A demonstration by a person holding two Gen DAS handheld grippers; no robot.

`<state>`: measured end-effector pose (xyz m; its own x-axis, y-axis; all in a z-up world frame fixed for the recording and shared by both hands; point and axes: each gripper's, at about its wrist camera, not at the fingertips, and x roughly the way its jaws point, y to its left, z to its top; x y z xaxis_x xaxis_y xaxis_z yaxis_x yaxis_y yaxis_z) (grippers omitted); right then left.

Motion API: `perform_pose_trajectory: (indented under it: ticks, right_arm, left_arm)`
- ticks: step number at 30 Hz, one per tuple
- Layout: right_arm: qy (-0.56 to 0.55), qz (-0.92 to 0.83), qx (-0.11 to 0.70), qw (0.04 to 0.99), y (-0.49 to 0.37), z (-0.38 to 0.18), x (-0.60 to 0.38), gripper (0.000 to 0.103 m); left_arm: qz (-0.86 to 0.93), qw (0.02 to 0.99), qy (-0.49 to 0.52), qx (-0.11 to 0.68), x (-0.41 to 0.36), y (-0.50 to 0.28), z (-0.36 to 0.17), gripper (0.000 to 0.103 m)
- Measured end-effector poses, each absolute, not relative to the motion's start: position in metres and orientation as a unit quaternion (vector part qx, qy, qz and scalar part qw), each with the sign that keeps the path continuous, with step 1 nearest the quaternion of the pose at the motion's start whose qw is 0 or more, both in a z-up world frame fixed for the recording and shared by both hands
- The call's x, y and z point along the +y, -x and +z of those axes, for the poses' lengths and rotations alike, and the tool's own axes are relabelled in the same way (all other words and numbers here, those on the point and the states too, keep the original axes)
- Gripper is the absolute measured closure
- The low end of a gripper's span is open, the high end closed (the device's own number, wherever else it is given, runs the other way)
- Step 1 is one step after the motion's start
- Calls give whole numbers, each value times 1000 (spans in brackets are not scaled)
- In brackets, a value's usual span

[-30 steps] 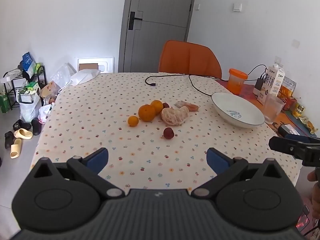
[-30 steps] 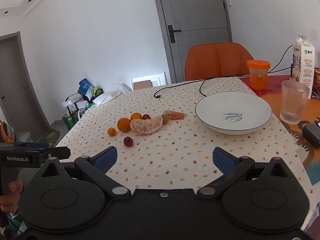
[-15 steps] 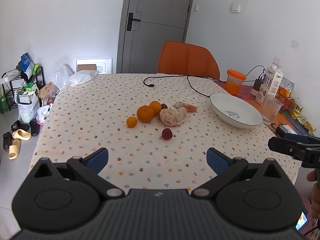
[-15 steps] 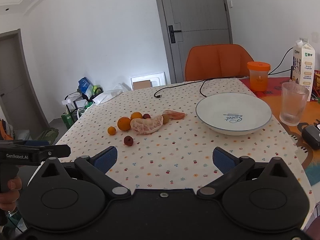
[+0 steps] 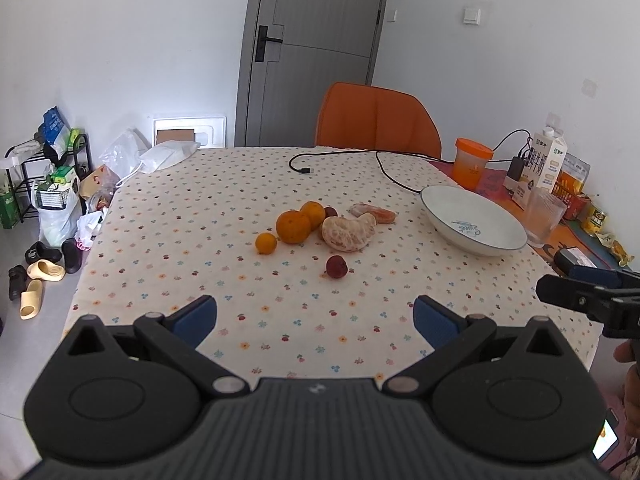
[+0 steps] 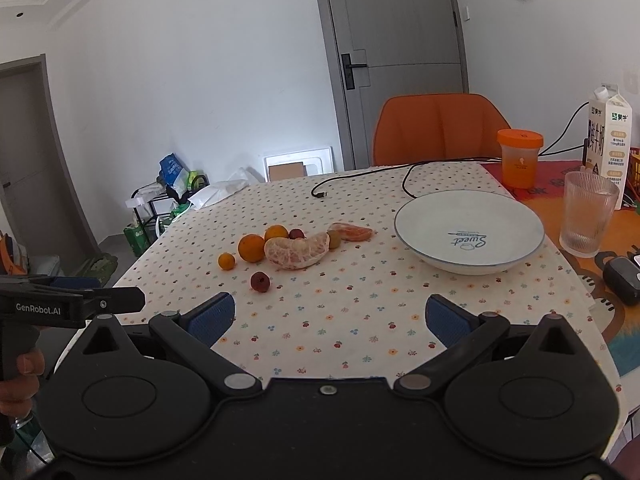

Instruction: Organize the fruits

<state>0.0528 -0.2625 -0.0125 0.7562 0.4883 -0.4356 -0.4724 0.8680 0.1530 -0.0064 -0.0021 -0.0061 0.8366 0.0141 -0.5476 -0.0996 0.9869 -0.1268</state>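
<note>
Right now both of your grippers hang short of the worktop's [image 6: 400, 320] near edge, and neither touches anything. Your left gripper [image 5: 316, 320] has its fingers [image 5: 196, 316] spread wide with nothing between them; your right gripper [image 6: 330, 320] is just as wide and just as empty.

From the right gripper, the nearest fruit is the small red fruit [image 6: 260, 281], lying alone at about 11 o'clock, well apart from the fingers. From the left gripper that same red fruit [image 5: 336, 267] sits close to 12 o'clock, so I judge the left the straighter reach for it, though the two look about equally near.

Beyond it lies the cluster: a peeled citrus half [image 6: 297, 251], its long axis running roughly 9 to 3 across your right view, with a small orange [image 6: 226, 261] and a larger orange [image 6: 252, 247] at its 9 o'clock side. A second peeled piece [image 6: 352, 233] rests farther back, toward 1 o'clock of the half.

Farther right, at about 1 o'clock from your right gripper, the white bowl [image 6: 516, 260] stands empty; that is probably where the fruit should go, and your right hand is the nearer one to it.
</note>
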Motion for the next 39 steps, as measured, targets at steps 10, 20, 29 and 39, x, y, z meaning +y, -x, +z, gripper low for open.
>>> perform_pose_trajectory:
  ticks: [10,20,29,39]
  right_arm:
    - [-15,254,237,937,-52,-13,-262,0]
    - [-16,255,239,937,-52,-13,-263,0]
    - [-16,253,238,938,-53,-13,-264,0]
    - [-13,253,237,938,-52,-11,-264,0]
  left_arm:
    - [28,956,83,279,0,8,-5,0]
    - [29,955,86,283,2,9,-5,0]
    - [28,955,84,282,2,10,-5,0]
    - [25,956,84,280,1,11,-2,0]
